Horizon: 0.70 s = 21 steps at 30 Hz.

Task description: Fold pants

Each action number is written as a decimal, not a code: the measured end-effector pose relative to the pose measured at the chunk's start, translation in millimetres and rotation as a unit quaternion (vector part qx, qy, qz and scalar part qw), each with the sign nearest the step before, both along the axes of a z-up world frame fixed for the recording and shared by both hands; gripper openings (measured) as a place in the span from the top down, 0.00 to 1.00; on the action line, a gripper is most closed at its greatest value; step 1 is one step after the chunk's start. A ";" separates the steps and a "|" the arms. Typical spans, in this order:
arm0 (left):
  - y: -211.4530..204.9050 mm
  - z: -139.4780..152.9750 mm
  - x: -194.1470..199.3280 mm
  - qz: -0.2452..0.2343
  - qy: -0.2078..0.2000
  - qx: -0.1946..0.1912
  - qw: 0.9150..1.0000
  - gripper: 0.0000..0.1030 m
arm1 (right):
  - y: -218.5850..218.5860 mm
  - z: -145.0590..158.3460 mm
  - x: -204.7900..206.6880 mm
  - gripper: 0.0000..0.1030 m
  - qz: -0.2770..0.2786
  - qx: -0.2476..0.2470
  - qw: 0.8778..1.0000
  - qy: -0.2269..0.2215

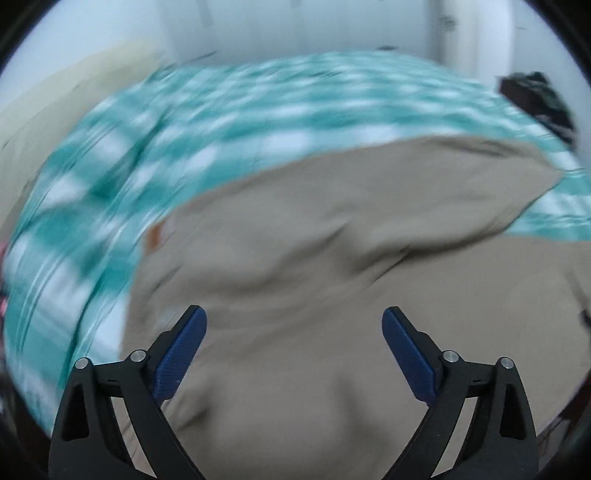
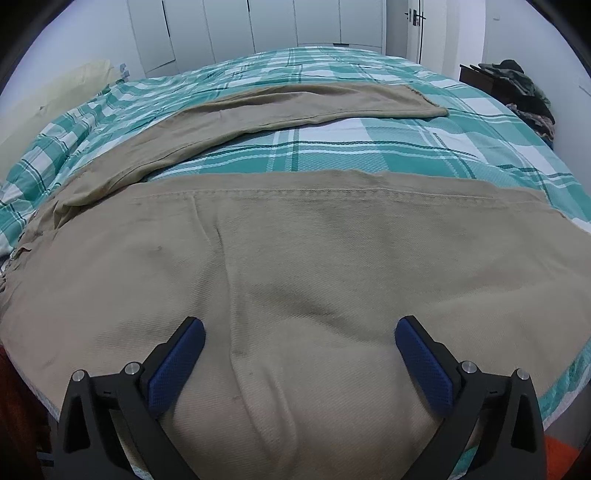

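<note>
**Inspector A:** Is anything serving as a container?

**Inspector B:** None showing. The bed (image 2: pixel 369 147), under a teal and white checked cover, is carrying the khaki pants (image 2: pixel 295 258).

**Inspector A:** Condition of the garment?

**Inspector B:** It is lying spread on the near part of the bed. One leg is running far and to the right, its hem flat on the cover; the other is filling the near foreground with its stitched hem facing away. Shallow creases are showing. The left wrist view is blurring badly, yet the pants (image 1: pixel 332 240) are showing rumpled there.

**Inspector A:** The tools?

**Inspector B:** The right gripper (image 2: pixel 300 354) is hovering low over the near leg, jaws standing wide apart, holding nothing. The left gripper (image 1: pixel 294 347) is likewise gaping over the cloth, gripping nothing.

**Inspector A:** Surroundings?

**Inspector B:** White wardrobe doors (image 2: pixel 258 26) are standing at the far wall; dark clothing (image 2: pixel 524 92) is piling at far right.
</note>
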<state>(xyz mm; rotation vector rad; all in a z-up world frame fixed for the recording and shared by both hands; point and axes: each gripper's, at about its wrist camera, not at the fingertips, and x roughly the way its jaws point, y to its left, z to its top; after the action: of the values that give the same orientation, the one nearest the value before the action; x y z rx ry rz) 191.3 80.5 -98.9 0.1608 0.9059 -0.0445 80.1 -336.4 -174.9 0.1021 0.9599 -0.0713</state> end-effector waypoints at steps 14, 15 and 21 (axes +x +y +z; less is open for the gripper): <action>-30.2 -85.2 65.2 0.010 0.106 0.040 0.994 0.05 | -1.5 0.8 1.6 0.00 0.009 0.007 1.000 0.005; -28.6 -76.3 59.5 0.002 0.094 0.035 0.995 0.05 | -1.5 0.6 1.8 0.00 0.010 0.007 1.000 0.005; -23.7 -34.5 75.3 0.012 0.027 -0.040 0.999 0.03 | -0.9 0.0 2.9 0.00 0.010 0.006 1.000 0.004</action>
<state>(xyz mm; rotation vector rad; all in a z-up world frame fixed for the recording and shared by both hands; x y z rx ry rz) 266.6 56.8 -133.5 0.0752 0.9575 -0.0636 83.0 -337.3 -174.9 0.1031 0.9702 -0.0468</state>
